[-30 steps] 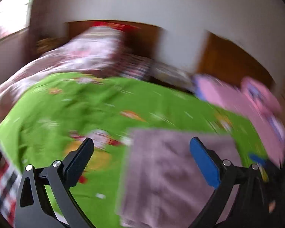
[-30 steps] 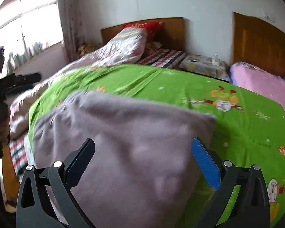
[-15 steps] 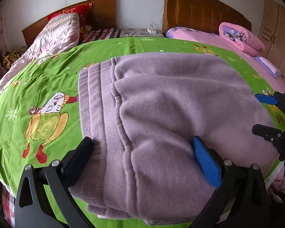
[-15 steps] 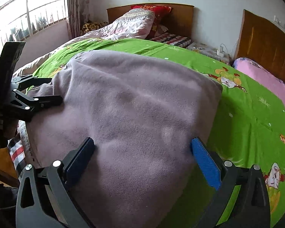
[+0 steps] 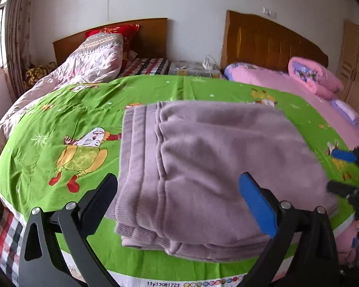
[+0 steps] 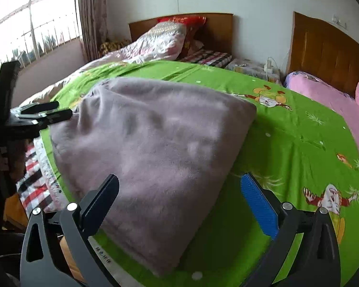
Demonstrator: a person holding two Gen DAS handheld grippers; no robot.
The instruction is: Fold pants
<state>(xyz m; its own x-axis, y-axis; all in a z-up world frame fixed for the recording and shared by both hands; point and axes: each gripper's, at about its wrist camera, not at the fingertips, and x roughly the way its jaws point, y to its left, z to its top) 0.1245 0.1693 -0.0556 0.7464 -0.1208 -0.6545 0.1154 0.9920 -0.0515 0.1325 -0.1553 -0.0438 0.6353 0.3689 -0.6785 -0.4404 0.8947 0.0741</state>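
One pair of mauve pants point(image 5: 217, 167) folded flat on the green sheet point(image 5: 59, 124); two grippers, both spread wide, holding nothing.

Left gripper point(image 5: 179, 201) over the pants' near edge, right gripper point(image 6: 179, 201) at the pants' near right corner (neither touching fabric). Since half a second back: both drawn away from the pants, which look smaller in the frame. Beyond the pants: two wooden headboards, one pink bed point(image 5: 299, 88) to their right, window point(image 6: 31, 24) to their left.
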